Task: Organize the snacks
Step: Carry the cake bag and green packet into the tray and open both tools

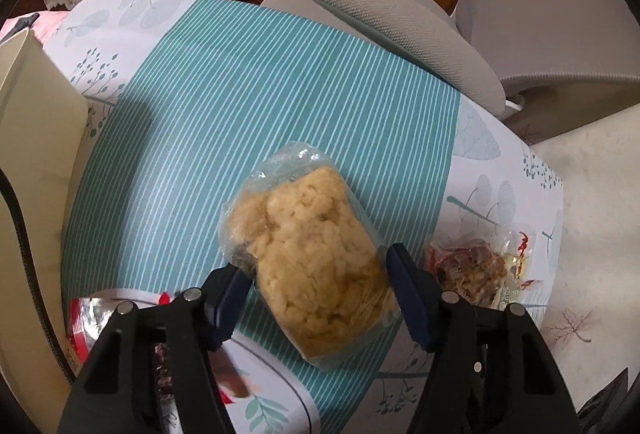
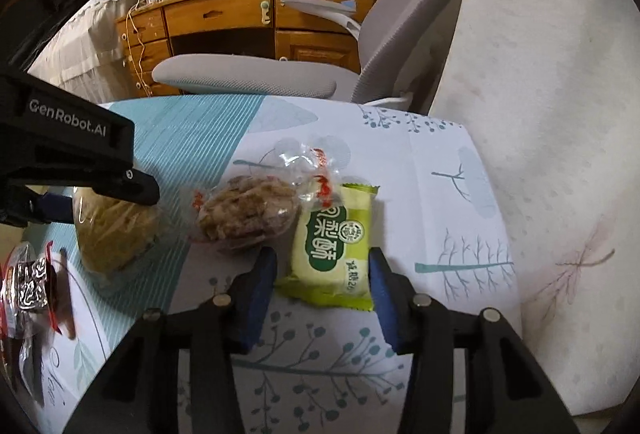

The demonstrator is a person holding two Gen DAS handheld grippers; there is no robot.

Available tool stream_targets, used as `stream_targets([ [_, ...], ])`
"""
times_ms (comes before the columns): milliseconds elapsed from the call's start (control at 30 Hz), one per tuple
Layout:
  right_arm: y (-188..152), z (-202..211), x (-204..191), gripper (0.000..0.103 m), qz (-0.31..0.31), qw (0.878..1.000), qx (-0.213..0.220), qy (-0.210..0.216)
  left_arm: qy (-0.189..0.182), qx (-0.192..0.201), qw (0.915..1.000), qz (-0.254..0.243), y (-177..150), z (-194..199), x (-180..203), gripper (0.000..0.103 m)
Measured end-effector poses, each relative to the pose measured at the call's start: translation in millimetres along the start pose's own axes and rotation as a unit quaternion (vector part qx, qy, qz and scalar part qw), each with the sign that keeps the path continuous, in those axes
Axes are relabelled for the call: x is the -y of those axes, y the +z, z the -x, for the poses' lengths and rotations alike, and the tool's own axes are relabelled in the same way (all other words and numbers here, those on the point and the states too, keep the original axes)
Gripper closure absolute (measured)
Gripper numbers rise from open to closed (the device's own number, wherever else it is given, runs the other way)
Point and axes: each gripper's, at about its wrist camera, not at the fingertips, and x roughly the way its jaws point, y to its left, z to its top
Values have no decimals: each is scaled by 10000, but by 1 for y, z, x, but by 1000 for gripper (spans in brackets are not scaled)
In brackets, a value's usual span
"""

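Observation:
A clear bag of pale yellow crumbly snack [image 1: 308, 254] lies on the teal striped cloth [image 1: 248, 106]. My left gripper [image 1: 316, 298] is closed around its near half, blue pads touching both sides. The same bag shows in the right wrist view [image 2: 116, 234] under the left gripper's body. A green wrapped pastry [image 2: 330, 254] lies on the table. My right gripper [image 2: 322, 290] is open, its pads on either side of the pastry with gaps. A clear bag of brown snack [image 2: 248, 214] lies just beyond; it also shows in the left wrist view [image 1: 472, 270].
A white plate [image 1: 276, 382] with red and silver wrapped snacks [image 2: 28, 286] sits at the near left. A cream box [image 1: 36, 138] stands at the left. A grey office chair [image 1: 420, 18] is behind the table, a wooden desk [image 2: 224, 18] beyond it.

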Motion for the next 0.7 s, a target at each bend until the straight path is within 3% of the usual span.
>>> stream_targets([
  [400,-27,36,-3,58,-7,9973,-651,329,90,-526,9985,-135,-41,19,-36,41],
  [700,-47,85,-33,59,387,9916,-987,747,-50,-603,9975,-377,-87,68,-69,43],
])
